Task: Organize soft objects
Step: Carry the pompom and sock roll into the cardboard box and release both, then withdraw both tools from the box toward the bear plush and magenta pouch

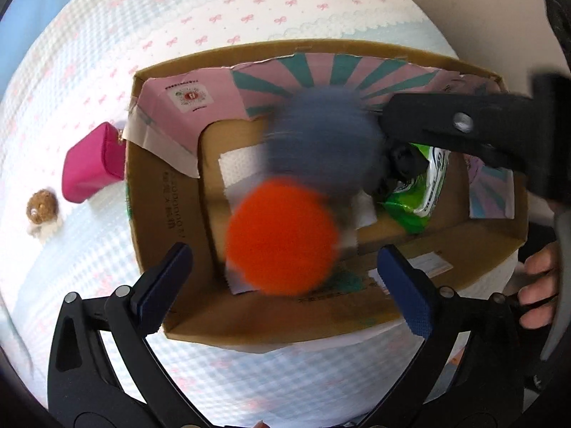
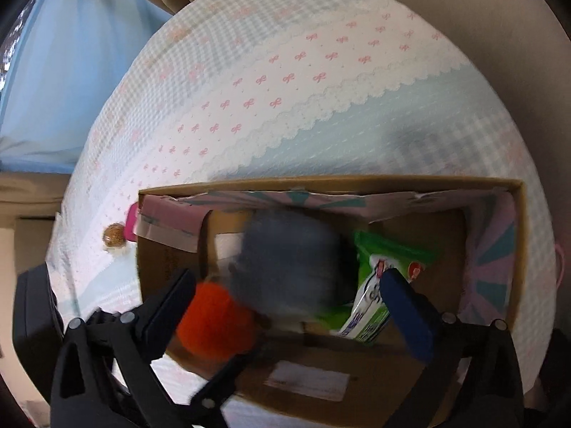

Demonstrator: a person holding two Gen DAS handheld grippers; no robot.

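Note:
An open cardboard box [image 1: 157,214] [image 2: 357,180] sits on the bed. A blurred orange pom-pom [image 1: 282,237] [image 2: 214,324] and a blurred grey-blue pom-pom [image 1: 321,142] [image 2: 289,264] are in mid-air over the box, free of both grippers. My left gripper [image 1: 285,285] is open above the box's near edge, just below the orange pom-pom. My right gripper [image 2: 289,306] is open over the box; its finger also shows in the left wrist view [image 1: 460,121] beside the grey pom-pom. A green wipes packet [image 1: 417,192] [image 2: 374,285] lies in the box.
A magenta pouch [image 1: 94,164] [image 2: 131,226] and a small brown crocheted toy [image 1: 42,210] [image 2: 113,235] lie on the bow-patterned bedspread [image 1: 249,18] [image 2: 303,89] left of the box. A hand [image 1: 539,285] holds the right gripper's handle.

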